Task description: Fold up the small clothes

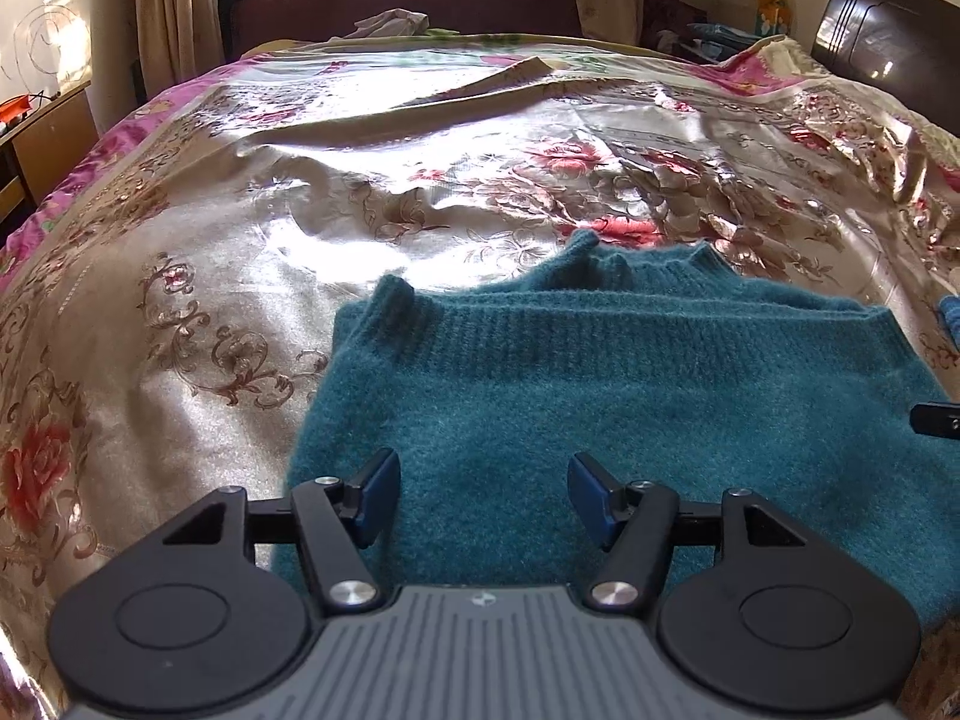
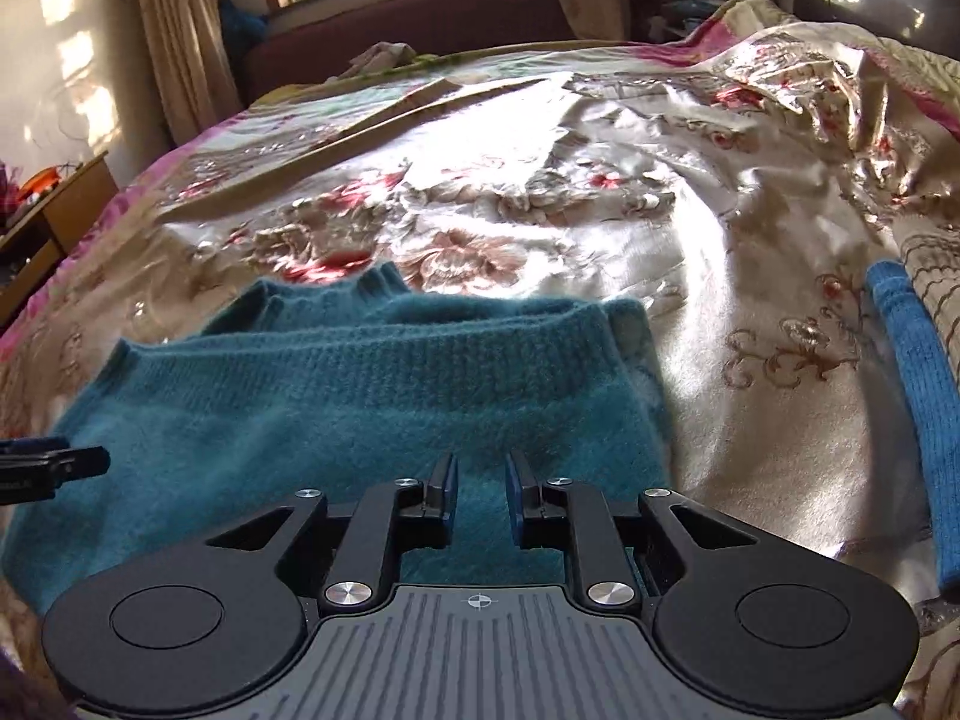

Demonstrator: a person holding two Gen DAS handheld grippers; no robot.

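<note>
- Hovering over the near part of a teal sweater (image 1: 540,396), the left gripper (image 1: 483,495) is seen with its jaws spread wide and nothing held.
- The right gripper (image 2: 478,501) is held nearly closed, a narrow gap left between its pads, with only knit beneath it.
- Just ahead of both tools, the sweater's ribbed hem is laid across the collar, so one fold is judged done.
- Further folds are judged outstanding.
- Off to the right gripper's right, a blue knit piece (image 2: 918,396) is left unfolded on the floral bedspread (image 2: 540,192).

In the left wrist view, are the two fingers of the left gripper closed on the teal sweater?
No, the left gripper stands wide open over the teal sweater, with knit showing in the gap between its fingers.
</note>
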